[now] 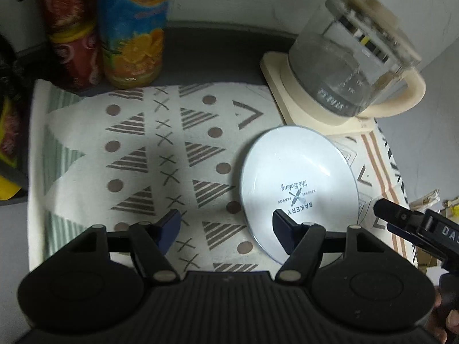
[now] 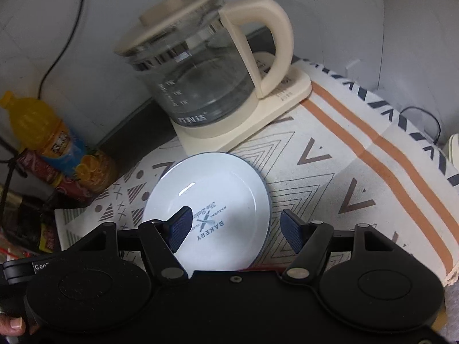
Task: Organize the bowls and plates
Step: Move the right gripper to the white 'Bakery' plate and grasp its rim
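A pale blue plate [image 1: 298,177] printed "BAKERY" lies flat on the patterned cloth [image 1: 137,154]; it also shows in the right wrist view [image 2: 212,200]. My left gripper [image 1: 226,226] is open and empty, hovering over the cloth with its right finger over the plate's near left edge. My right gripper [image 2: 235,229] is open and empty, above the plate's near right side, one finger over the plate and one over the cloth beside it. The right gripper's tip also shows in the left wrist view [image 1: 401,220], right of the plate.
A glass electric kettle [image 1: 350,66] on a cream base stands behind the plate, also in the right wrist view [image 2: 206,77]. An orange drink bottle [image 1: 132,28] and a red bottle [image 1: 71,28] stand at the back left. The cloth's striped edge [image 2: 401,166] runs right.
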### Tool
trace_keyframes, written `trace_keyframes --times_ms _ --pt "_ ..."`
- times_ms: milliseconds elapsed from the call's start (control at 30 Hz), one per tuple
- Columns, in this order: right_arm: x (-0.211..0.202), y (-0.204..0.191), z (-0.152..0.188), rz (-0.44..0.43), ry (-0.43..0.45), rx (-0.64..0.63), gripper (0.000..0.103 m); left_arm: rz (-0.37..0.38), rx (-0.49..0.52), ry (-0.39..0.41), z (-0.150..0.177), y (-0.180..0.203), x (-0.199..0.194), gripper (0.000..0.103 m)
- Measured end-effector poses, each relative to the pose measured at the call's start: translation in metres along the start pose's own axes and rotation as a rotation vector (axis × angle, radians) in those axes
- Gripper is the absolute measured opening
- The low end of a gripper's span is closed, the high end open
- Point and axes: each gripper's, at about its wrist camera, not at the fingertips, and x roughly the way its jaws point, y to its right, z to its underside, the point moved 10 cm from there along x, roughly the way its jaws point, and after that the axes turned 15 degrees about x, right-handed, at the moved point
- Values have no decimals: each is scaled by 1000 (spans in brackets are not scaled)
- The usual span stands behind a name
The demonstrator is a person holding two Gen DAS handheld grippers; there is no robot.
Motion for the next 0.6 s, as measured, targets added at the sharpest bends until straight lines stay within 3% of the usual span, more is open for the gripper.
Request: trace_keyframes --times_ms 200,400,600 --pt "20 5 -5 41 -31 26 67 5 45 -42 -8 4 21 69" --pt "40 6 -8 113 -90 -26 67 16 33 -44 -13 5 34 68" --pt "59 5 -2 128 -178 -46 67 53 15 -68 -8 11 47 59"
